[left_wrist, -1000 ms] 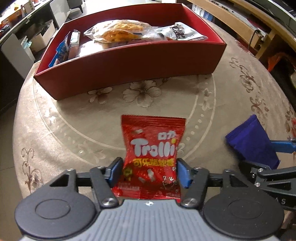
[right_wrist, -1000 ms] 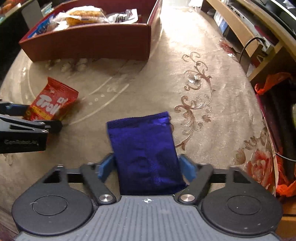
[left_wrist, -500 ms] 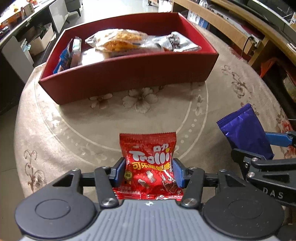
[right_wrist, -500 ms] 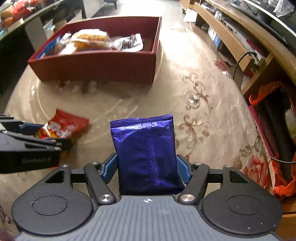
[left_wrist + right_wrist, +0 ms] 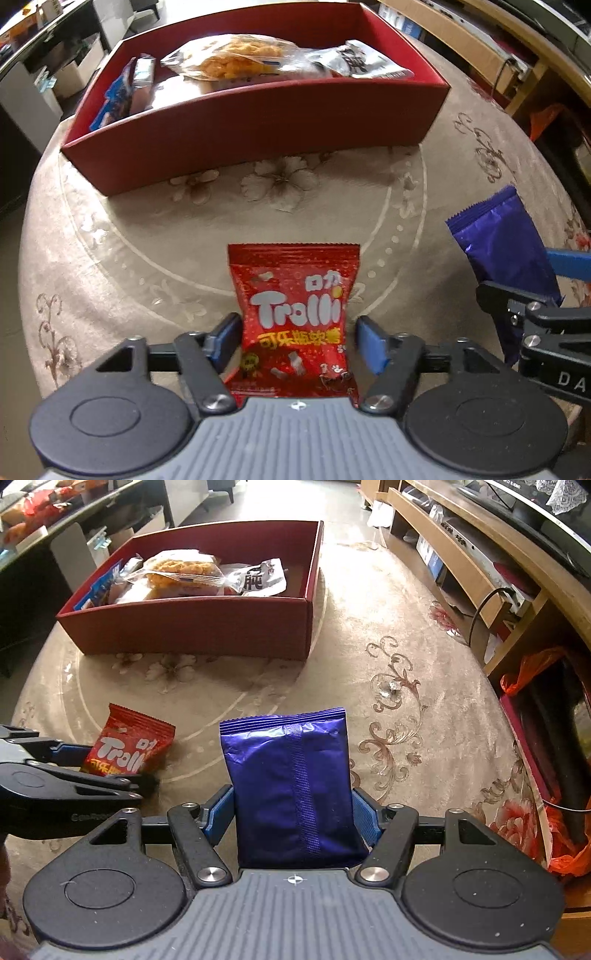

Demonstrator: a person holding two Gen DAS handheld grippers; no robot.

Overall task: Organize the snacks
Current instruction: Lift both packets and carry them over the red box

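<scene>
The left gripper point(image 5: 297, 338) is clamped on a red Trolli bag point(image 5: 295, 314), its blue fingers point(image 5: 223, 341) pressing the bag's sides so the packet pinches in at the waist; the bag stands upright above the beige patterned cloth point(image 5: 147, 240). The right gripper point(image 5: 293, 818) is clamped on a purple packet point(image 5: 291, 779), seam side up, also held upright over the cloth. In the right wrist view the Trolli bag point(image 5: 127, 747) sits to the left of the purple packet, the two near each other but apart; in the left wrist view the purple packet point(image 5: 502, 243) shows at the right edge. Ahead of both grippers a red box point(image 5: 207, 627) rests on the cloth. Inside it lie a clear bag of orange snacks point(image 5: 181, 572), a silver packet point(image 5: 260, 578) just right of it, and a blue packet point(image 5: 101, 585) leaning on the left wall. A wooden shelf point(image 5: 461, 561) runs along the right
</scene>
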